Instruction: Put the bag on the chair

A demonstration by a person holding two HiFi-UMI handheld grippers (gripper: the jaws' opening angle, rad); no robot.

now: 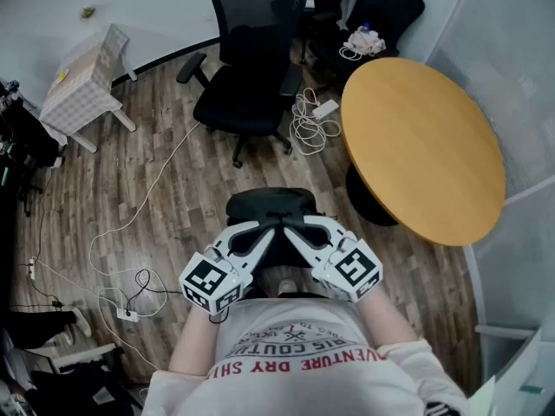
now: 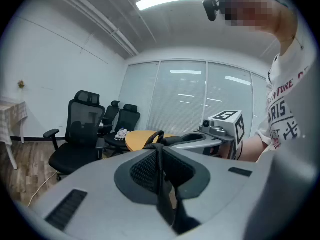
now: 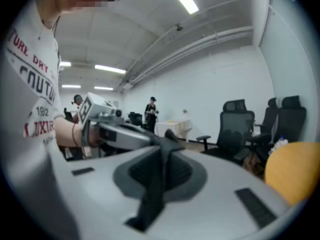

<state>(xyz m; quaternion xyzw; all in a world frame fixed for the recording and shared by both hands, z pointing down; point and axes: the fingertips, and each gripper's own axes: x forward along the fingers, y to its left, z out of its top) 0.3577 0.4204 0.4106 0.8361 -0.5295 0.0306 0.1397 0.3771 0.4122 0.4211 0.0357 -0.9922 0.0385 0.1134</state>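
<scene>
Left tool (image 1: 260, 230) and right tool (image 1: 299, 230) pinch bag (image 1: 269, 203) straps, jaws narrow; carry it level over chair (image 1: 245, 102) seat, lower before releasing.

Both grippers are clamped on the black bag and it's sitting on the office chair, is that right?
Not quite. The left gripper and right gripper do clamp the black bag, but the head view shows it held near the person, apart from the office chair.

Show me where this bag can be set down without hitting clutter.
The front chair's seat is bare, and so is the round table. The back chair already holds a cable bundle. Cables crowd the floor between chair and table.
</scene>
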